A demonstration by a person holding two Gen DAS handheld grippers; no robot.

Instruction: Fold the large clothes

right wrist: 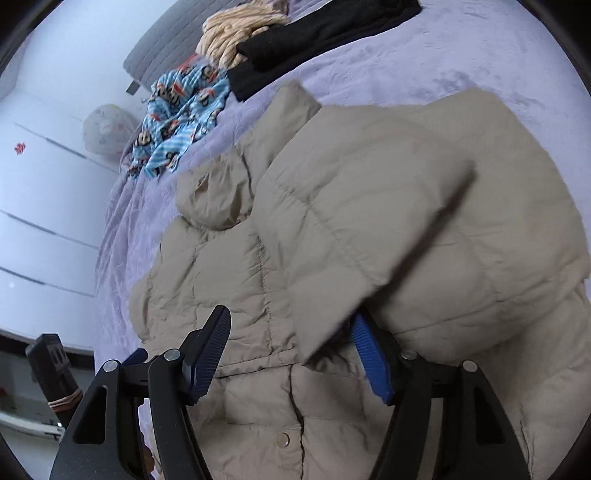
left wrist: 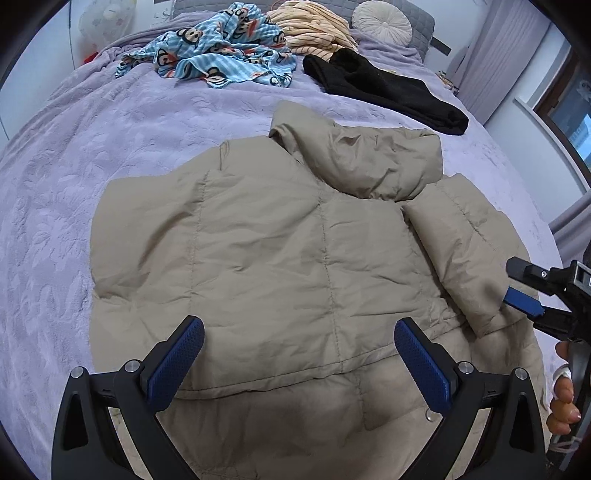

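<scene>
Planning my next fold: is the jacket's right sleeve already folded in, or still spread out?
Partly folded. The sleeve lies across the jacket body, and the open right claw is at its cuff.

A lavender blanket covers the bed. At its far end lies a crumpled blue cloth with cartoon monkey faces, and just beside it a peach striped garment in a heap. A black garment touches the striped one. Behind them sit a round pale cushion and what may be a grey padded headboard.
</scene>
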